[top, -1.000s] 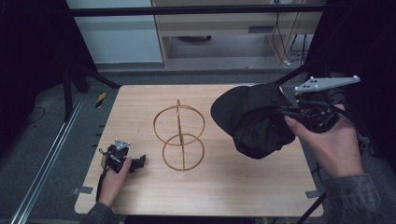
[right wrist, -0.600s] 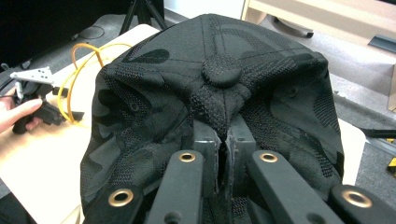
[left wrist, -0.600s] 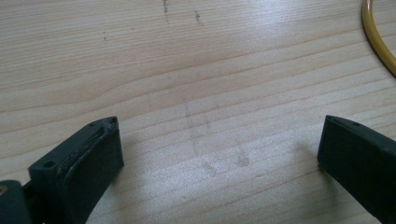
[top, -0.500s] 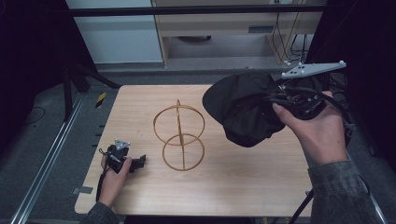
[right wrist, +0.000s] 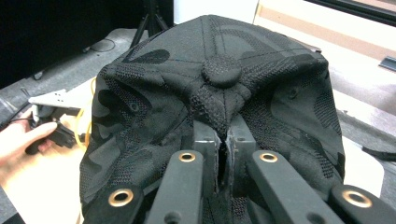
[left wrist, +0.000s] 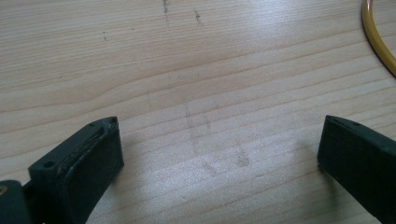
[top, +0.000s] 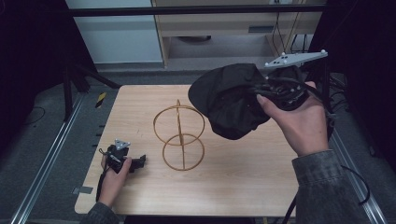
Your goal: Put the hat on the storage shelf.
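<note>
High view: black camo fabric cap is held aloft right of gold wire ring stand, pinched by closed right gripper. Left gripper is rested open, empty, on wooden table. Risk: thin fabric pinch may slip; cap could snag stand & tip it.

A black cap with a faint camouflage pattern and mesh-textured panels is held up in the air above the right half of the desk, off its surface. A small fabric button marks the top of its crown, where the seams meet. The cloth is bunched and creased, pinched at the crown by the right claw. It hangs just to the right of a gold wire stand, apart from it.
</note>
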Demonstrator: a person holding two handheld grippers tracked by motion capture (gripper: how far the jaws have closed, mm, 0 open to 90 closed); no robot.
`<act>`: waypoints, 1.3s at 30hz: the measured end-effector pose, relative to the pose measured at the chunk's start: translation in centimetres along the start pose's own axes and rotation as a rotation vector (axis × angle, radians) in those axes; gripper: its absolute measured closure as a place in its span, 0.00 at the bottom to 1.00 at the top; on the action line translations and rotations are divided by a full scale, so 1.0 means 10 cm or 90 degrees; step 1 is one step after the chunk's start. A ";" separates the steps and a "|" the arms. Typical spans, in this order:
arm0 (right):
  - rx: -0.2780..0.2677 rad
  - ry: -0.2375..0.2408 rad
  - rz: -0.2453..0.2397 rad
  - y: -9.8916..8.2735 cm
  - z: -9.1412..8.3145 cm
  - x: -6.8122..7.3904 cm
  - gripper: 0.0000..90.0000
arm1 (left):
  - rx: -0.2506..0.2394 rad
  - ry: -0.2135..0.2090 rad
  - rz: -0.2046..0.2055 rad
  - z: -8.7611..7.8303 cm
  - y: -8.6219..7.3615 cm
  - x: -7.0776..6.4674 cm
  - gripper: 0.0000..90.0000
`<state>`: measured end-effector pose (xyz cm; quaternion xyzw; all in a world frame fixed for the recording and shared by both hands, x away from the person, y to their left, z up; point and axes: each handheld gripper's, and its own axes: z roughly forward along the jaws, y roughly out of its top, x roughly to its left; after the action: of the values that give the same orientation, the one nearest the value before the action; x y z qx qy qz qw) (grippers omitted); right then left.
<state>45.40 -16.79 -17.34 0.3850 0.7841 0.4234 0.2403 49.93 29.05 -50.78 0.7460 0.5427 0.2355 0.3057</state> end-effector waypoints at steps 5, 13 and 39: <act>-0.003 0.016 -0.007 0.09 0.11 0.09 0.95 | 0.000 0.000 0.000 0.00 0.00 0.00 0.00; -0.007 0.032 -0.010 0.14 0.21 0.18 0.95 | 0.000 0.000 0.000 0.00 0.00 0.00 0.00; -0.007 0.085 -0.025 0.26 0.53 0.46 0.95 | -0.001 0.000 -0.001 0.00 0.00 0.00 0.00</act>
<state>47.48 -9.65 -18.16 0.3391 0.8033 0.4477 0.1981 49.93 29.04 -50.78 0.7455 0.5431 0.2356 0.3061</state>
